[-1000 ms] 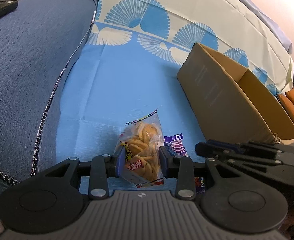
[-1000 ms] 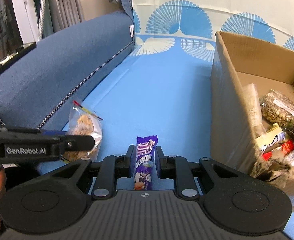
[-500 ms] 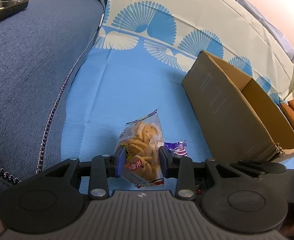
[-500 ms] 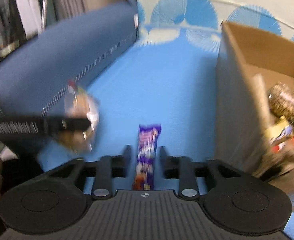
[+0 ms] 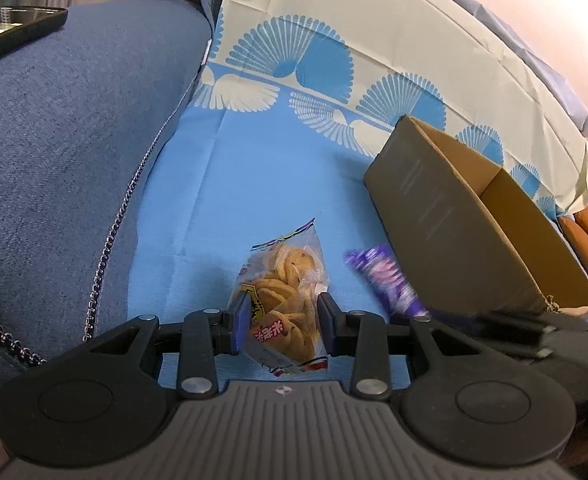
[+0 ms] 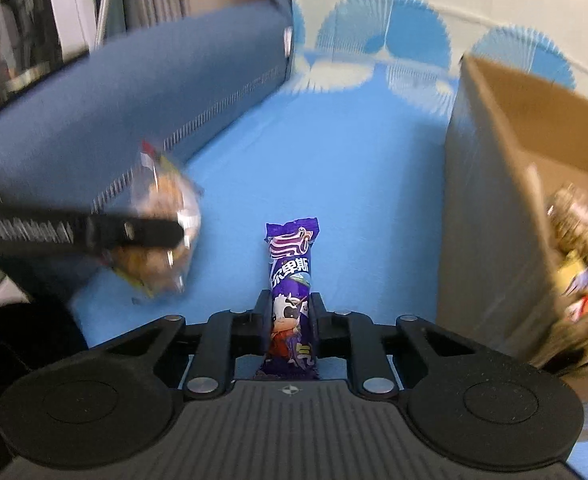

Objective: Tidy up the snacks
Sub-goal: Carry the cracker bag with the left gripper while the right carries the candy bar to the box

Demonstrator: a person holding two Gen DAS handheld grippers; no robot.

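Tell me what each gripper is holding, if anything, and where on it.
The left gripper clamps the clear cookie bag across its lower half. The right gripper pinches the purple snack bar near its lower end.

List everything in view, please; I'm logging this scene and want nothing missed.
clear bag of golden cookies: one, yellow-and-red print, between the left gripper's pads.
purple snack bar wrapper with a cartoon cow: one, clamped in the right gripper.
brown cardboard box: one, open-topped, on the cloth at right; blurred packets inside, count unclear.
blue cloth with white fan pattern: one, spread under everything.
blue denim sofa arm with a metal chain trim: one, left.
black phone: one, on the sofa arm's top.
orange cushion: far right edge, only partly seen.
left gripper: black, shut on the cookie bag.
right gripper: black, shut on the bar.
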